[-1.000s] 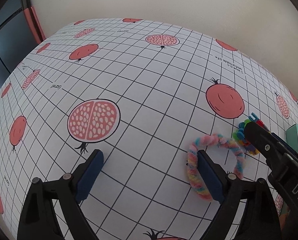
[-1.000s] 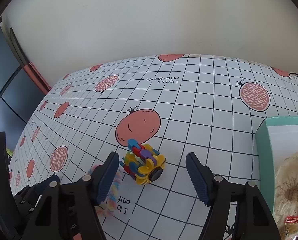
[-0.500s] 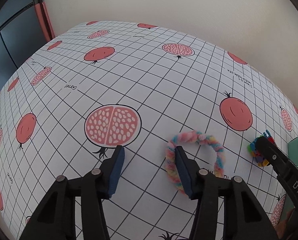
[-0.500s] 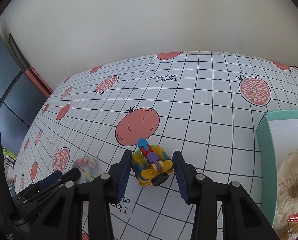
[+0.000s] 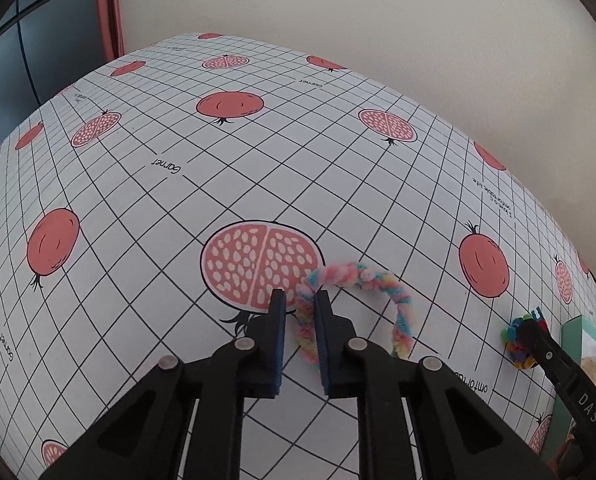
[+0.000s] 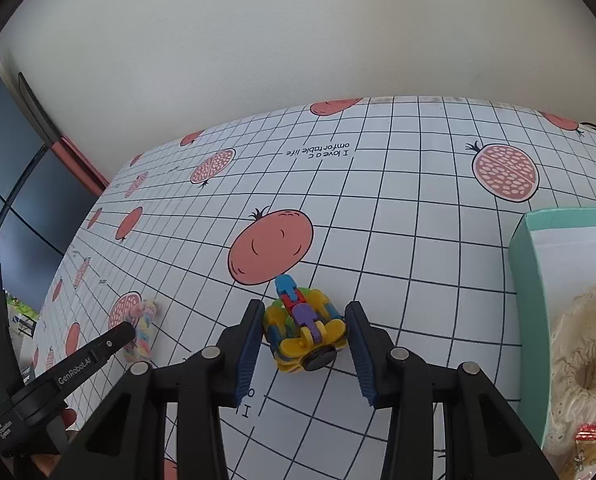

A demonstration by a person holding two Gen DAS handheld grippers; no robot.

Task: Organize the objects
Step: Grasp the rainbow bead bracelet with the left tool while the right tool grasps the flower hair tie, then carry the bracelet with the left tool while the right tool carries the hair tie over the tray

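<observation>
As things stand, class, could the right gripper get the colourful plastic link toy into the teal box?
Probably yes. The right gripper is shut on the colourful plastic link toy, and the bare checked tablecloth between it and the teal box leaves the way free; the box stands open.

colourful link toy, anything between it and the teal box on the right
Nothing visible. The link toy sits between the right gripper fingers, and only bare gridded tablecloth lies between it and the teal box.
</observation>
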